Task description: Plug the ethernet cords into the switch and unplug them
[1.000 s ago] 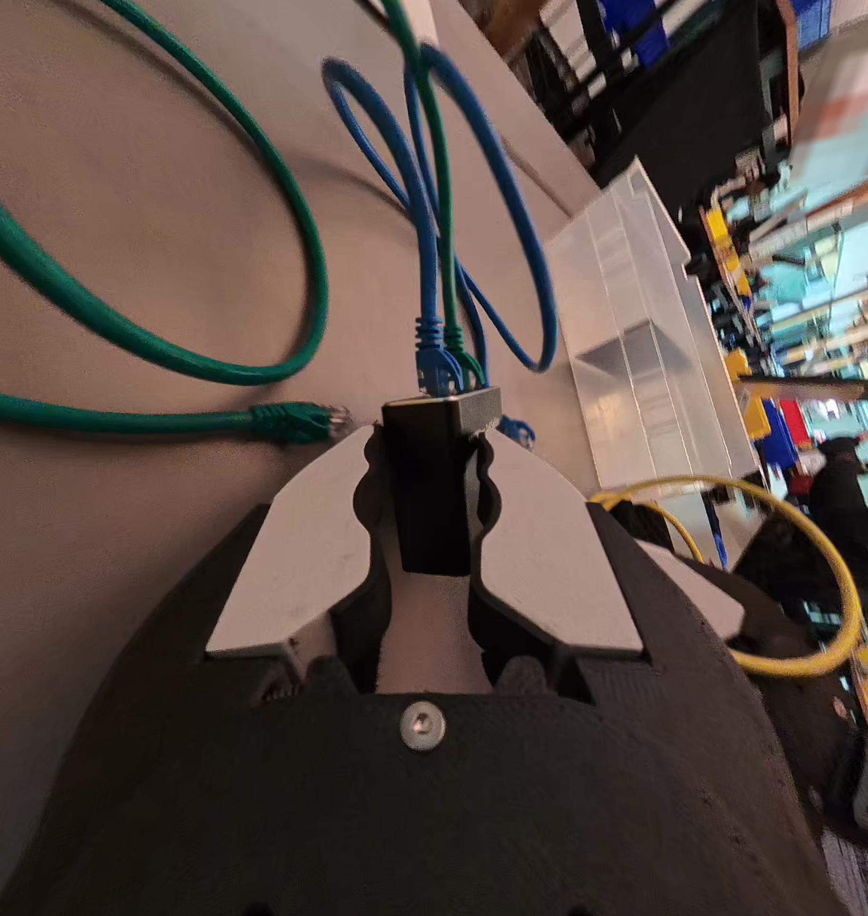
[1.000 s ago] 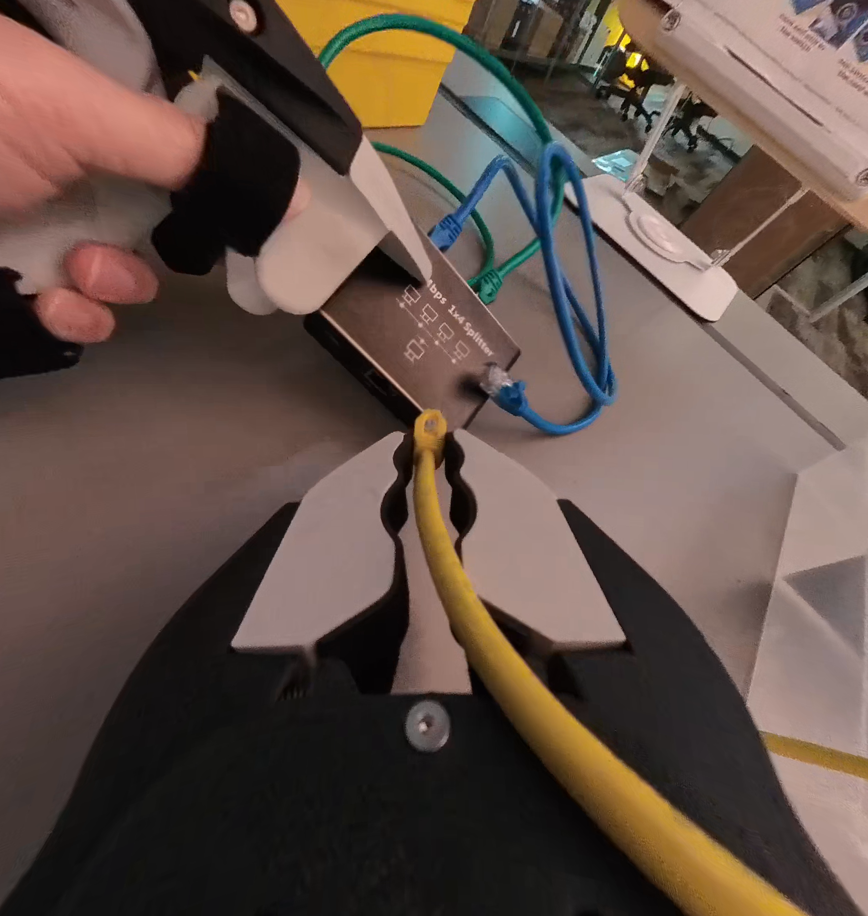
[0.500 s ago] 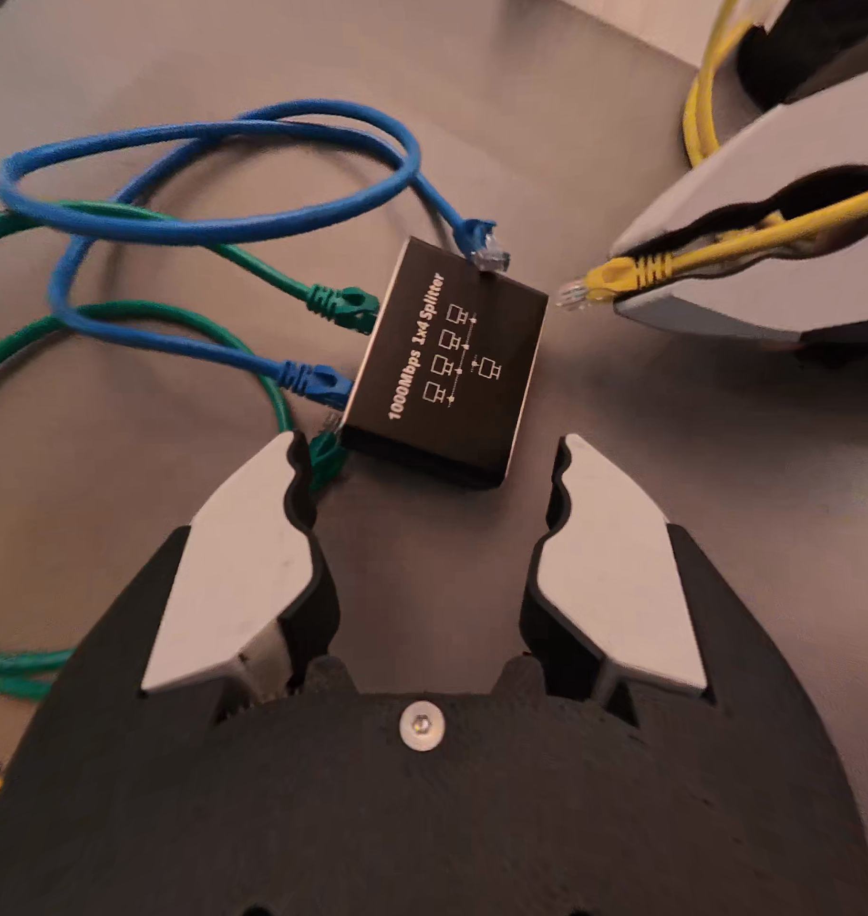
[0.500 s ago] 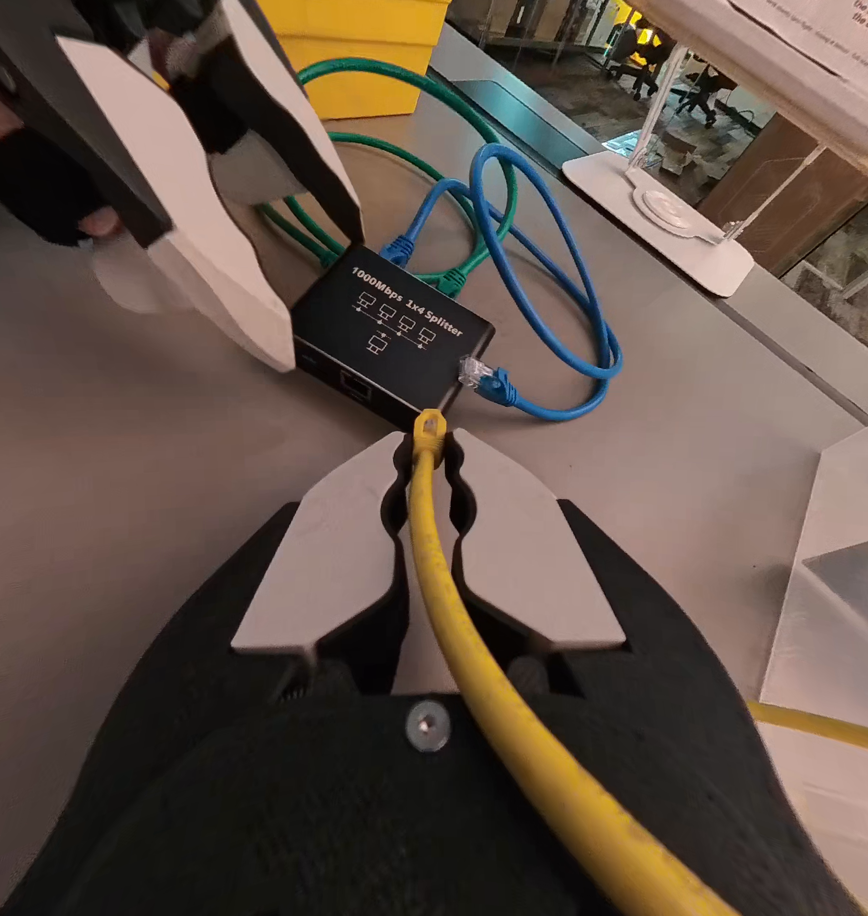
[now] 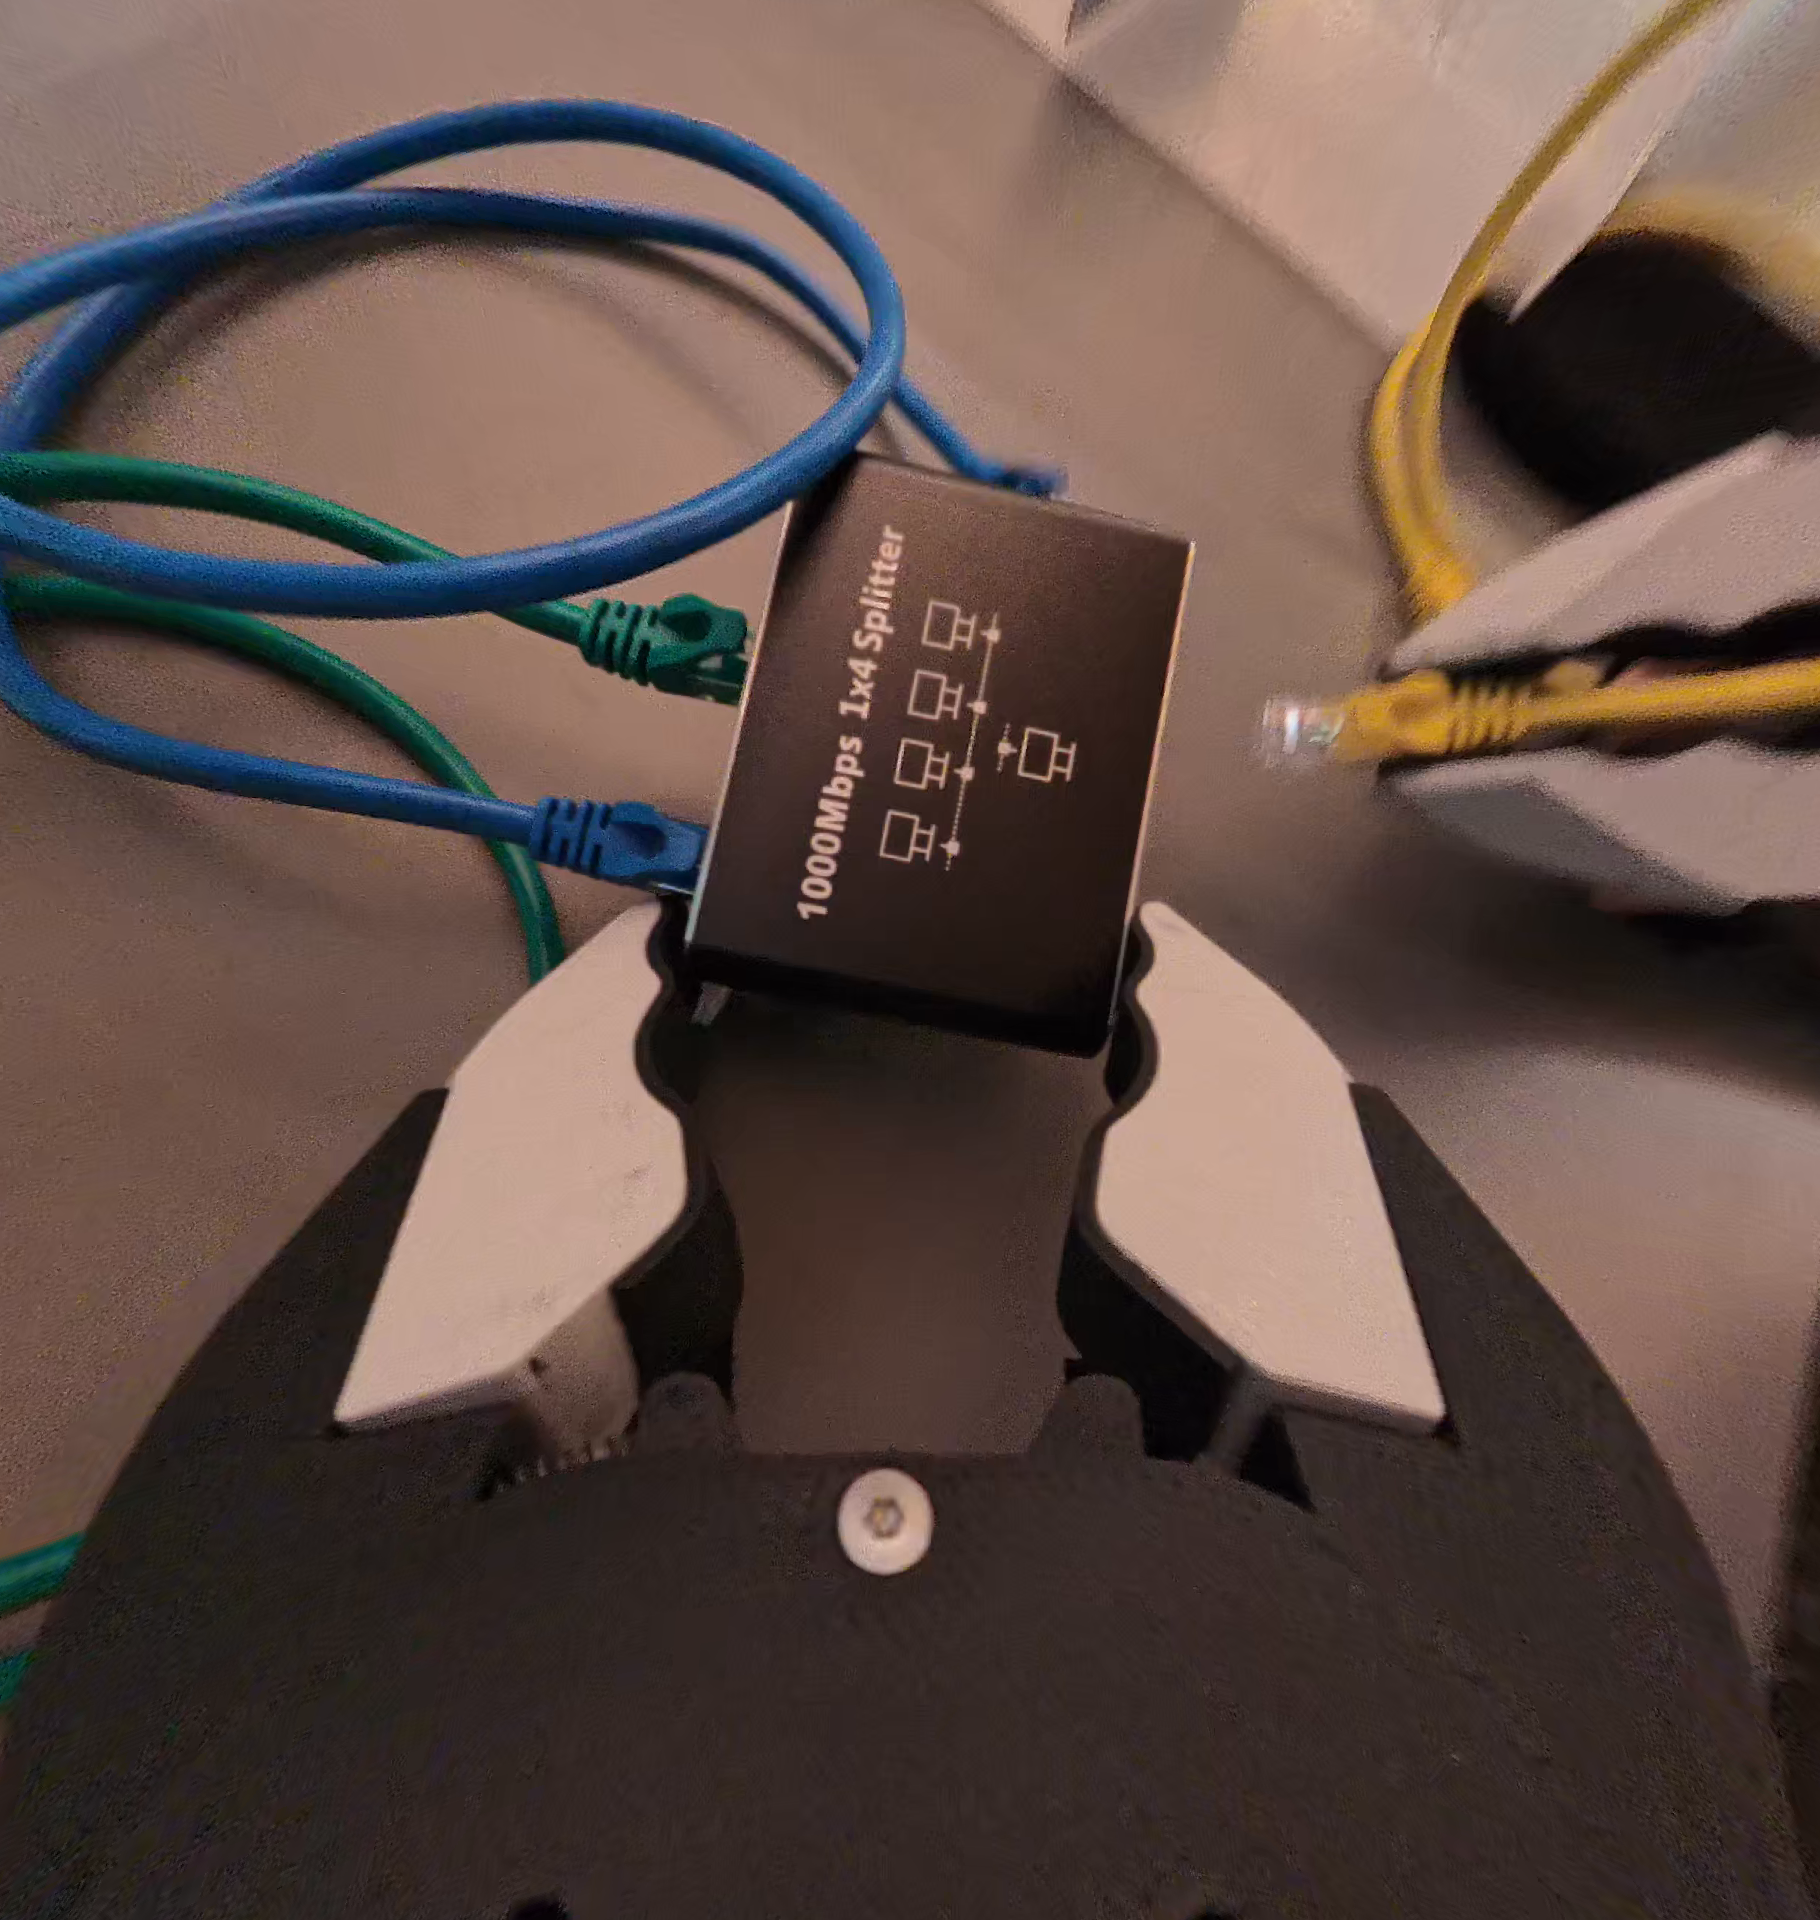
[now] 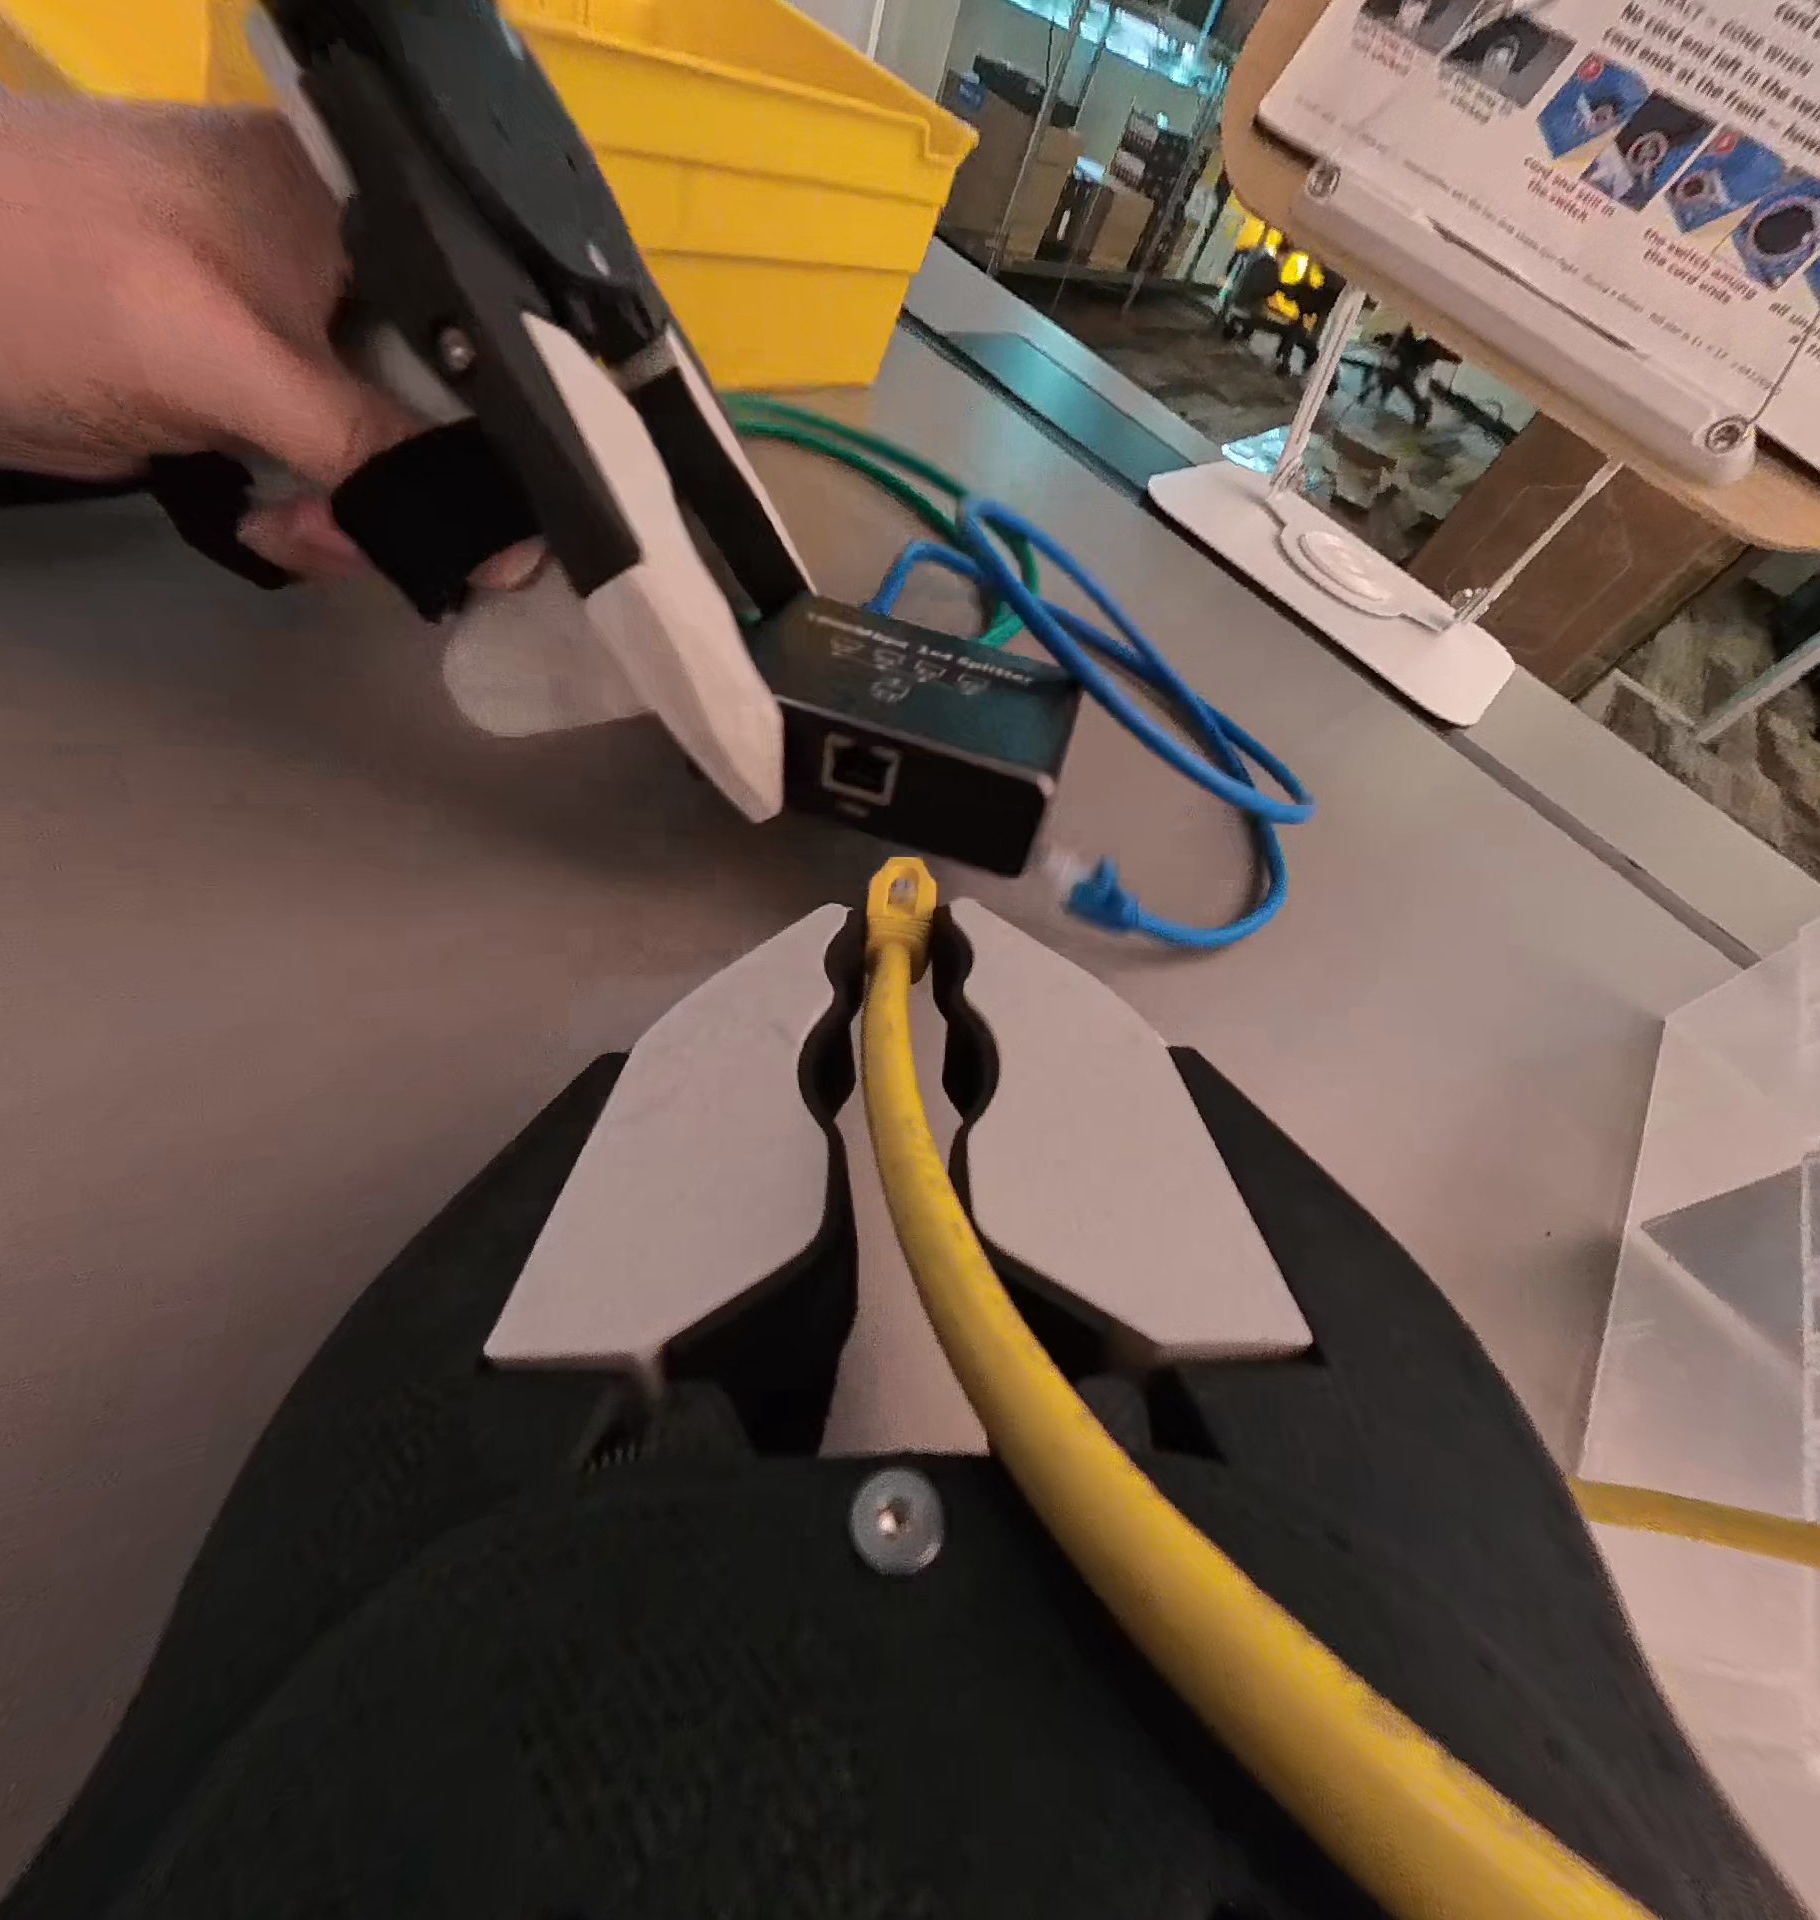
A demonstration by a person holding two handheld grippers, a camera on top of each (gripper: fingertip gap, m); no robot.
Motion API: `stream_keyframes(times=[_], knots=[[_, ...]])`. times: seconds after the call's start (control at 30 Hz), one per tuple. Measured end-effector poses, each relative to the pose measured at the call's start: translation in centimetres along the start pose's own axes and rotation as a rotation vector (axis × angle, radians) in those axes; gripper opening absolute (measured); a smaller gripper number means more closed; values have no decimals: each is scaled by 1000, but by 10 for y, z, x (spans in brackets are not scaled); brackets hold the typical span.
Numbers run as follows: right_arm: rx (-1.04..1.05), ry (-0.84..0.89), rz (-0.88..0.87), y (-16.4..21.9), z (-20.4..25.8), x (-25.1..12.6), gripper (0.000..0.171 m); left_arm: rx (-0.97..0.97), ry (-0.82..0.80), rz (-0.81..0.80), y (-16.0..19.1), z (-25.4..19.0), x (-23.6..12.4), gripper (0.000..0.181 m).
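Observation:
The black switch (image 5: 947,748) lies flat on the grey table. My left gripper (image 5: 901,935) is shut on its near end, one finger on each side. A green plug (image 5: 667,644) and a blue plug (image 5: 615,836) sit in ports on its left side. A loose blue plug (image 6: 1098,894) lies at its far corner. My right gripper (image 6: 895,920) is shut on the yellow cord (image 6: 989,1247), just behind the yellow plug (image 6: 898,894). The plug points at the switch's open port (image 6: 859,774), a short gap away. The left wrist view also shows the yellow plug (image 5: 1342,722).
A yellow bin (image 6: 760,177) stands behind the left gripper (image 6: 677,675) and the hand (image 6: 106,291) holding it. A white sign stand (image 6: 1405,623) is at the back right. A clear plastic box (image 6: 1768,1247) is close on the right. Blue and green cord loops (image 5: 366,520) lie left of the switch.
My left gripper let go of the switch it held on edge, then closed again on the end of the switch lying flat. The open port now faces the yellow plug.

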State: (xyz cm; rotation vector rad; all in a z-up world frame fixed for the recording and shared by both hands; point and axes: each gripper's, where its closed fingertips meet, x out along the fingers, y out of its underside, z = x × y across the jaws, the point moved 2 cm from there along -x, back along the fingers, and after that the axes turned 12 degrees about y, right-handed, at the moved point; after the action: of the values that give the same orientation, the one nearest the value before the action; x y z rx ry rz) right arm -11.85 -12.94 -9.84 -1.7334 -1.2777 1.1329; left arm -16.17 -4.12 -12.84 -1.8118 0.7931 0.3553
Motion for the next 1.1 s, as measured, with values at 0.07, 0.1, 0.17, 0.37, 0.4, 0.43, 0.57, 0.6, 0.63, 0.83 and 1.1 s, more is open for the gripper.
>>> stream_keyframes(times=[0.07,0.1,0.17,0.37,0.4,0.43,0.57,0.6,0.63,0.83,1.1], knots=[[54,-14,-50,-8,0,-2,13,-105,68,-87,-7,-4,-4,77],[81,-21,-66,-12,-1,-2,13,-140,93,-116,-9,-6,-5,77],[108,-14,-102,-19,-4,-3,13,-181,126,-164,-13,-11,-7,77],[104,-28,-240,-44,-4,-6,13,-203,162,-209,-19,-22,-7,77],[98,-27,-245,-45,-4,-6,13,-201,168,-213,-19,-24,-7,77],[84,-22,-237,-44,-4,-4,13,-197,176,-215,-19,-27,-6,77],[4,-12,-240,-43,-3,-2,13,-189,201,-221,-19,-34,-6,77],[-19,-6,-244,-43,-3,-2,13,-190,208,-226,-19,-35,-6,77],[-47,-5,-256,-44,-3,-2,13,-187,216,-229,-19,-36,-7,77],[-225,18,-276,-48,0,2,13,-116,199,-269,-20,-36,-9,77],[-225,12,-311,-50,-2,2,14,27,133,-317,-23,-38,-10,76]])
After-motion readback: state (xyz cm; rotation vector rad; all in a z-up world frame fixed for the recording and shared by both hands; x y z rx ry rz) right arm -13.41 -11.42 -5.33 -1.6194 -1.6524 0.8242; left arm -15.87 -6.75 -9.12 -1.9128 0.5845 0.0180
